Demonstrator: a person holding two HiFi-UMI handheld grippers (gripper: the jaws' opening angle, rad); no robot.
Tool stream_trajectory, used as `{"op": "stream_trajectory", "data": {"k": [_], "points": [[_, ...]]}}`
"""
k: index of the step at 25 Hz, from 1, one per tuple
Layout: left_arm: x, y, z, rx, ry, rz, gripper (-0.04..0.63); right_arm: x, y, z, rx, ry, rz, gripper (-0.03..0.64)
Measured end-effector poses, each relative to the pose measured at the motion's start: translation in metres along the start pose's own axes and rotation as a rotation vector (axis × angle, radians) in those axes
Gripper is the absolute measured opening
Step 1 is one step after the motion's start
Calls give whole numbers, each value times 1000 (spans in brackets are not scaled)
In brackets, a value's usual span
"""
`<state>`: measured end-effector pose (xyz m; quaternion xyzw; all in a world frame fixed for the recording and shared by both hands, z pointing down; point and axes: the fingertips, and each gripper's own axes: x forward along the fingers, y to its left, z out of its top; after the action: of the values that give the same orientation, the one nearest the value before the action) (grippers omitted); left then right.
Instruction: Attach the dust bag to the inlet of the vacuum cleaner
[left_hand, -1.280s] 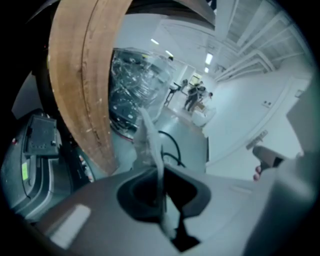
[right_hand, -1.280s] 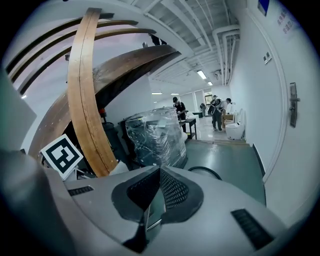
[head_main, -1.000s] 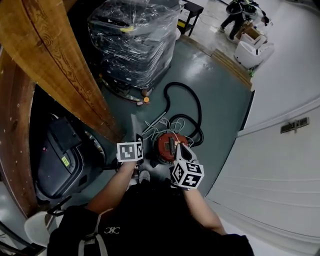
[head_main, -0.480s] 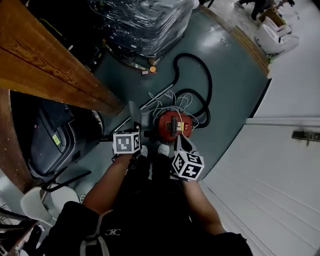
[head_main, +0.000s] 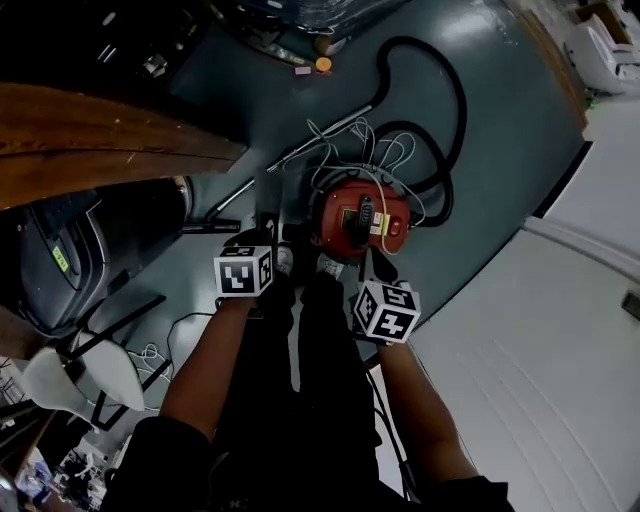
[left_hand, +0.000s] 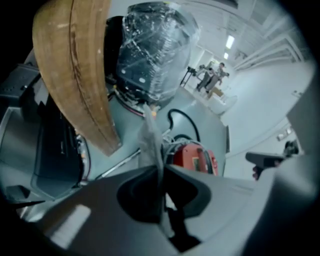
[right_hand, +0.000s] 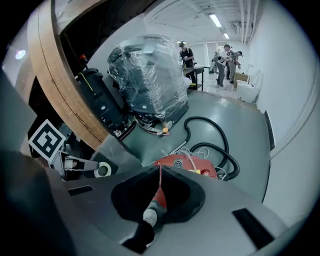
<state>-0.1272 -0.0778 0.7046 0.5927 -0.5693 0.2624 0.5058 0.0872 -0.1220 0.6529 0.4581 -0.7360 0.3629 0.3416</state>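
Observation:
The red vacuum cleaner (head_main: 360, 215) sits on the green floor just ahead of the person's shoes, and also shows as the vacuum cleaner (left_hand: 197, 157) and the vacuum cleaner (right_hand: 185, 164). My left gripper (head_main: 265, 238) is low at the vacuum's left and shut on the grey dust bag (left_hand: 149, 142), which sticks up from the pinched jaws (left_hand: 159, 167). In the right gripper view the dust bag (right_hand: 107, 150) shows its round collar hole (right_hand: 103, 170). My right gripper (head_main: 372, 268) hangs over the vacuum's near right side, with the jaws of the right gripper (right_hand: 160, 169) shut and empty.
A black hose (head_main: 440, 120) loops behind the vacuum, with white cable (head_main: 385, 150) and a metal wand (head_main: 320, 135) on the floor. A curved wooden board (head_main: 100, 130) overhangs at left. A wrapped pallet (right_hand: 150, 75) stands farther back. A white chair (head_main: 70, 375) is at lower left, a white wall (head_main: 560, 340) at right.
Both grippers have come down toward the floor, keeping the bag in the left one. The vacuum now lies closer and higher in the head view.

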Motion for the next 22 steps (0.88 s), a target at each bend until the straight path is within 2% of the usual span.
{"op": "stream_trajectory", "data": {"k": [3, 7, 11, 17, 19, 22], "points": [[35, 16, -22, 3, 27, 33, 21, 38, -13, -19, -4, 32, -1, 2], [65, 23, -49, 29, 68, 53, 21, 76, -33, -42, -40, 50, -54, 117], [91, 28, -62, 41, 72, 61, 21, 105, -49, -53, -63, 71, -85, 150], [109, 33, -86, 38, 110, 71, 21, 123, -53, -80, -52, 155, -67, 164], [112, 34, -89, 24, 111, 66, 21, 124, -51, -84, -46, 184, -58, 132], [116, 34, -90, -6, 93, 53, 21, 124, -51, -85, -40, 213, -36, 129]]}}
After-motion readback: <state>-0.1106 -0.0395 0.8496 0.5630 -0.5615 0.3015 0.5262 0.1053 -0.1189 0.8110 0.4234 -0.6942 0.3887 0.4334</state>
